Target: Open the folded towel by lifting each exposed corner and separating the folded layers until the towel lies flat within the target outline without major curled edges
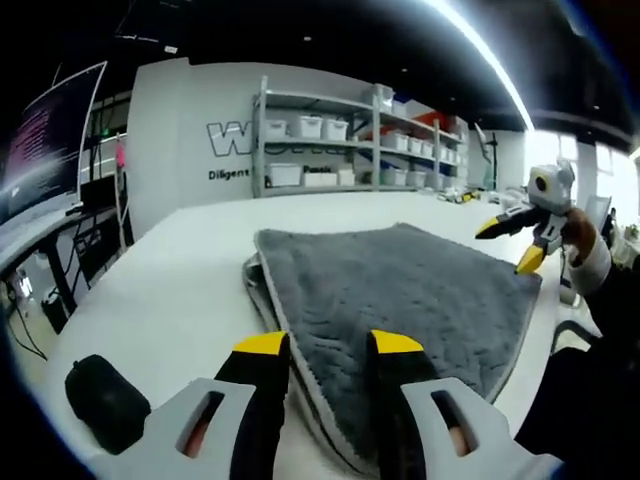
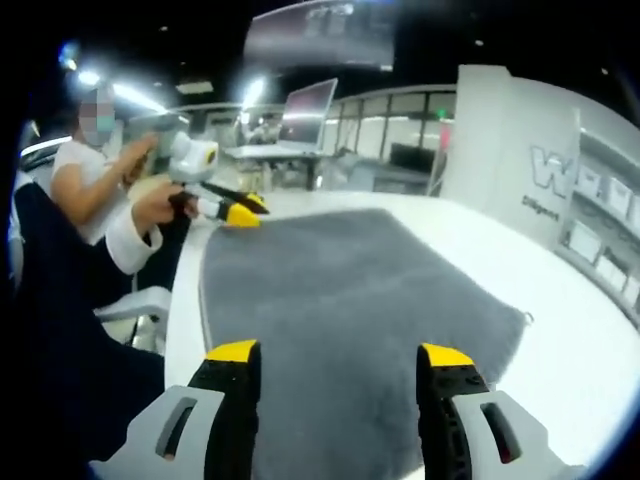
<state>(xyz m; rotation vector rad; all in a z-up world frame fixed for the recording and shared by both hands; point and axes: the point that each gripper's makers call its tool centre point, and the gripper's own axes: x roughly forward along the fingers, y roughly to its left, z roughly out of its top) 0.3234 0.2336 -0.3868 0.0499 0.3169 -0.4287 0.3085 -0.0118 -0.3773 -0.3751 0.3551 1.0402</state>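
A grey folded towel (image 1: 400, 290) lies on the white table (image 1: 190, 290); stacked layers show along its left edge. My left gripper (image 1: 330, 345) is open at the towel's near corner, with the hemmed edge running between its yellow fingertips (image 1: 262, 344). At the towel's far right corner my right gripper (image 1: 512, 245) hovers, held in a hand with its jaws spread. In the right gripper view the towel (image 2: 340, 290) stretches ahead under my right gripper (image 2: 340, 352), which is wide open and holds nothing. My left gripper (image 2: 243, 211) sits at the towel's far left corner.
A black object (image 1: 105, 400) lies on the table left of my left gripper. Shelves with white bins (image 1: 320, 150) stand behind the table. A person in a white sleeve (image 2: 130, 240) sits beside the table edge, near a chair (image 2: 140, 300). A screen (image 2: 310, 110) stands further back.
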